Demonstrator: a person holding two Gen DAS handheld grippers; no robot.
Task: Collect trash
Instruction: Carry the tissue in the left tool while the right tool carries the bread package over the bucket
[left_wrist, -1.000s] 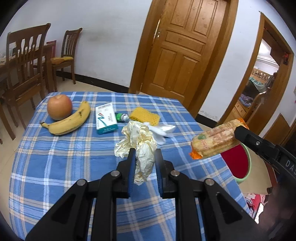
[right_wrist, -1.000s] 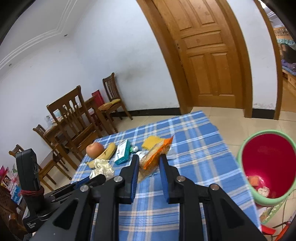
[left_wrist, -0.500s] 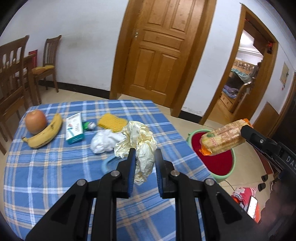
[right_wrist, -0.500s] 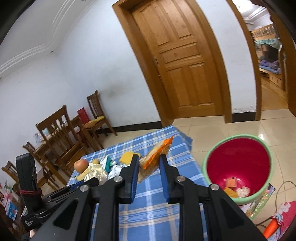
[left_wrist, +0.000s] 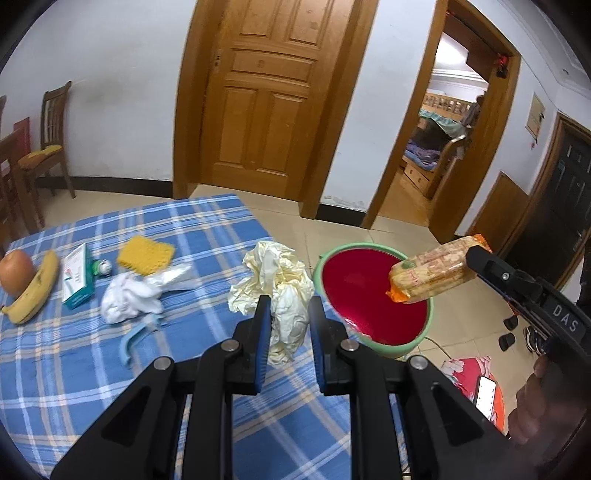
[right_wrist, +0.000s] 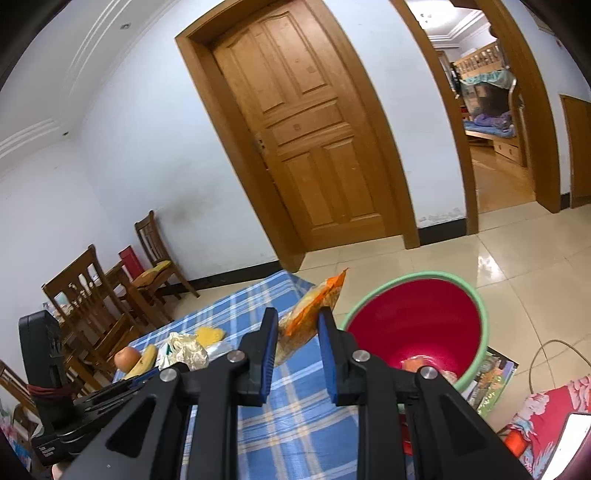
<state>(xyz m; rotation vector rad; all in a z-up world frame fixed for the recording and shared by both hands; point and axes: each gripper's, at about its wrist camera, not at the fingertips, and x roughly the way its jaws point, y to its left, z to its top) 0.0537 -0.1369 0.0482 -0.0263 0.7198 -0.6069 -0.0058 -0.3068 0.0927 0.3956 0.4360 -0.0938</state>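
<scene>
My left gripper (left_wrist: 287, 310) is shut on a crumpled pale yellow wrapper (left_wrist: 275, 275), held above the table's right edge beside the bin. My right gripper (right_wrist: 297, 325) is shut on an orange snack packet (right_wrist: 312, 308); in the left wrist view the packet (left_wrist: 432, 271) hangs over the red bin with a green rim (left_wrist: 373, 295). The bin (right_wrist: 417, 328) stands on the floor right of the table and holds a few scraps. A white tissue wad (left_wrist: 129, 295) and clear plastic (left_wrist: 173, 277) lie on the blue checked tablecloth (left_wrist: 110, 369).
On the table are an apple (left_wrist: 14, 269), a banana (left_wrist: 35, 291), a teal-white box (left_wrist: 75, 277), a yellow sponge (left_wrist: 146, 254), and a light blue strip (left_wrist: 136, 336). Wooden chairs (right_wrist: 99, 302) stand at left. A red patterned item (left_wrist: 476, 384) lies on the floor.
Both grippers have swung right, away from the table's middle and toward the bin. The snack packet now hangs over the bin's mouth, and the yellow wrapper is near the table's right edge.
</scene>
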